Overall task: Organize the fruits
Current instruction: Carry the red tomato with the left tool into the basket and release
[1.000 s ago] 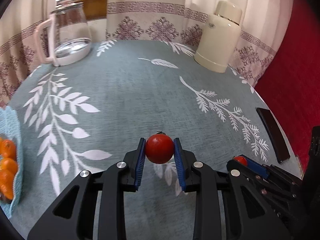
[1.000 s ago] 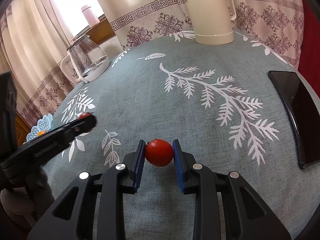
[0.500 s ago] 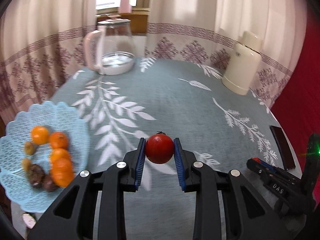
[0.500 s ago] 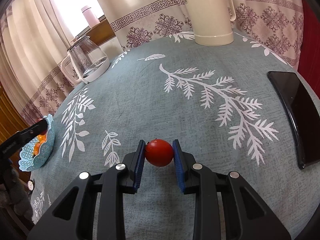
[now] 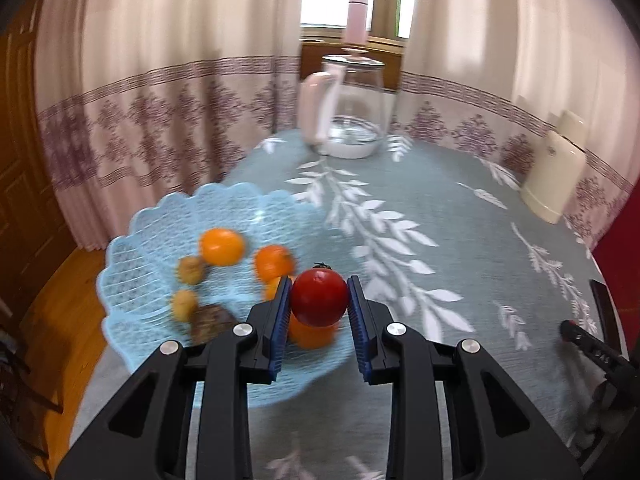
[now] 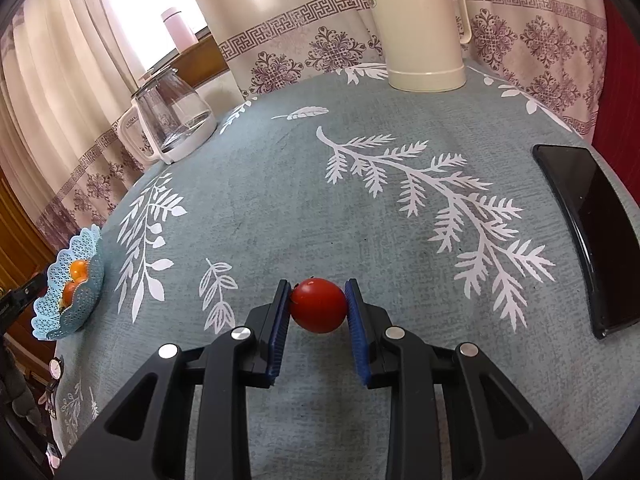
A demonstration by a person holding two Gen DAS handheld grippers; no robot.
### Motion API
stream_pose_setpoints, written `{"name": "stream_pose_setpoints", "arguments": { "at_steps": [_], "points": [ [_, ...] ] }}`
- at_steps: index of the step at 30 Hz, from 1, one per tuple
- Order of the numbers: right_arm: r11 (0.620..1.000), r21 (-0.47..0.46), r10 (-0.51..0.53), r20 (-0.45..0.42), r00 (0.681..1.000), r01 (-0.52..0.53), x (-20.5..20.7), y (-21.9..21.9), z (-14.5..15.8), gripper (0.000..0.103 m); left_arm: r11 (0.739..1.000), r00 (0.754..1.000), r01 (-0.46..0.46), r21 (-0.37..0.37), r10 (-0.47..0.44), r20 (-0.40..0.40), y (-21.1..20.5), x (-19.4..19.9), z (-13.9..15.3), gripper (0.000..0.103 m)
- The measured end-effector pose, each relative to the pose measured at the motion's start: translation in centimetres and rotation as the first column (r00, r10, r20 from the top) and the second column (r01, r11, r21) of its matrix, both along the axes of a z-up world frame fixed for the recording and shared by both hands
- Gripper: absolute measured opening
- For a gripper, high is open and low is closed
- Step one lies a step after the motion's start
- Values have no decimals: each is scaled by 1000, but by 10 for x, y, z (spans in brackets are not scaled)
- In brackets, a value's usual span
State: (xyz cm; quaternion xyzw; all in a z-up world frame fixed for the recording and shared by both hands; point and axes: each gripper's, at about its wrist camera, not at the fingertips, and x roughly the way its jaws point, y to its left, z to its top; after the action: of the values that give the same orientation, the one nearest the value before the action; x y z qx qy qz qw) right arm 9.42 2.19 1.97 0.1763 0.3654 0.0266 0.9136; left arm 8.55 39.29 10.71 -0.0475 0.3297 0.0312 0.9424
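A red tomato (image 5: 319, 298) is clamped between the blue pads of the left claw (image 5: 319, 304), in the air above the near edge of the light blue basket (image 5: 132, 280), which holds oranges (image 5: 222, 246) and some brown fruits. A second tomato (image 6: 318, 305) is gripped in the right claw (image 6: 318, 308), low over the desk (image 6: 280, 200). A glass kettle (image 6: 172, 120), a cream thermos (image 6: 420, 28) and a black phone (image 6: 588, 232) stand on the desk too.

Bare tablecloth (image 6: 280, 208) fills the middle, with obstacles only at its edges (glass kettle (image 6: 172, 120), cream flask (image 6: 420, 28), black phone (image 6: 592, 236), fruit basket (image 5: 132, 280)).
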Motion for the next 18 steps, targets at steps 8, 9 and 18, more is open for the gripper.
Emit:
{"name": "stream_pose_setpoints", "arguments": {
  "at_steps": [8,9,18],
  "points": [
    [1000,-22,-6,-8,1000,5,1,2,0,28,999,999,-45,-6,45,-20,25,-6,-10,29],
    [1000,-24,-6,-8,1000,5,1,3,0,28,999,999,-48,-6,48,-22,27,-7,-12,29],
    [998,-56,20,-11,1000,-21,2,14,6,28,997,997,-74,-16,74,-23,43,-13,-17,37]
  ]
}}
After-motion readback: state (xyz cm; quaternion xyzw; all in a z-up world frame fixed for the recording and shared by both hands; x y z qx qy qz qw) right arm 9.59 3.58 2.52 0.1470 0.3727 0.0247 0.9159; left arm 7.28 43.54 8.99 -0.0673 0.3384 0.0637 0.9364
